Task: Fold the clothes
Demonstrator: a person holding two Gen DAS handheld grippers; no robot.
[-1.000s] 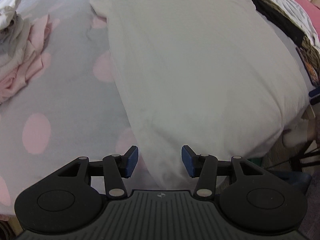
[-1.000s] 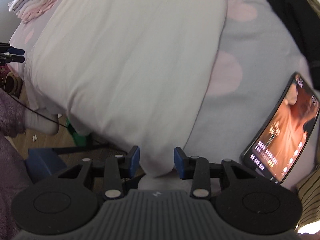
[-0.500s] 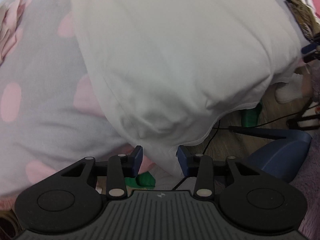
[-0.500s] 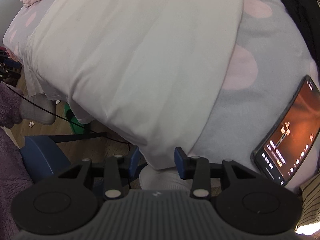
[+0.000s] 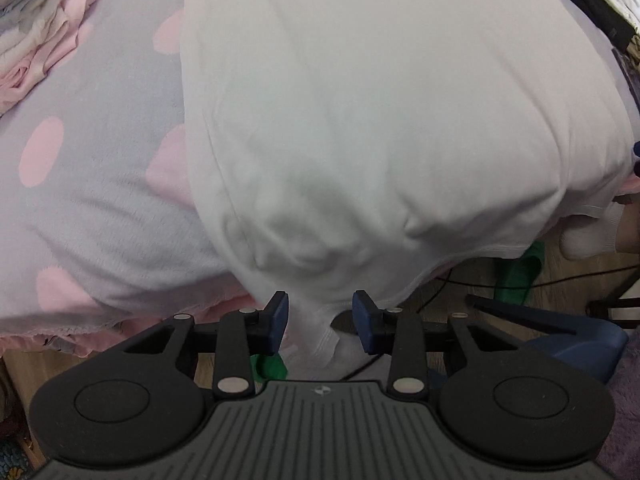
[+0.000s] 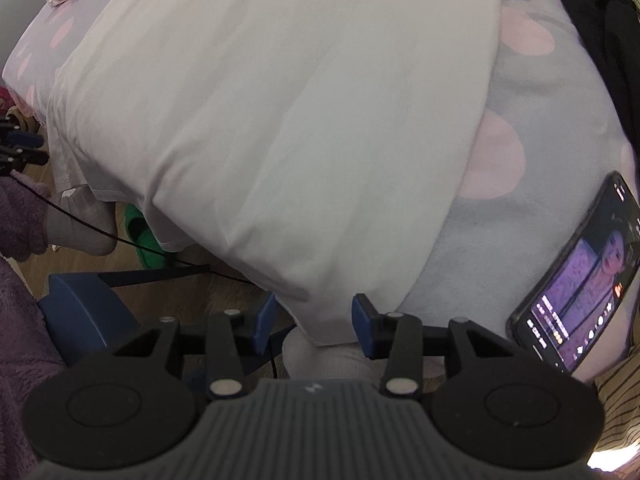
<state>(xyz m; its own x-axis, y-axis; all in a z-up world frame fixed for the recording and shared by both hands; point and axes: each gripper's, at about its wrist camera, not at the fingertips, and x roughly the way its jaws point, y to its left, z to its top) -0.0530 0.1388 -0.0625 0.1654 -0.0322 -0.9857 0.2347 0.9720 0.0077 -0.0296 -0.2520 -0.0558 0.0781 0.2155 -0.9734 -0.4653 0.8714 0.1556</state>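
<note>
A white garment [image 5: 380, 120] lies spread flat on a grey blanket with pink dots [image 5: 100, 200], and its hem hangs over the bed's near edge. My left gripper [image 5: 320, 318] points down at the hem's left corner. That corner hangs between its blue pads [image 5: 280, 316], which are closing and do not press on it. In the right wrist view the same garment [image 6: 280, 120] fills the middle. My right gripper [image 6: 314, 320] straddles the hem's right corner, its pads standing apart from the cloth.
A lit phone [image 6: 580, 280] lies on the blanket [image 6: 500, 220] to the right. Folded pink and white clothes [image 5: 36, 40] are piled at the far left, dark clothes [image 6: 600, 40] at the far right. Below the bed edge are a blue chair base [image 6: 80, 308], green slippers [image 6: 144, 240], a cable and a person's socked foot [image 6: 80, 224].
My left gripper has come back over the bed's near edge to the hem's corner, and its jaws have narrowed. The right gripper has stayed in place, its jaws slightly wider.
</note>
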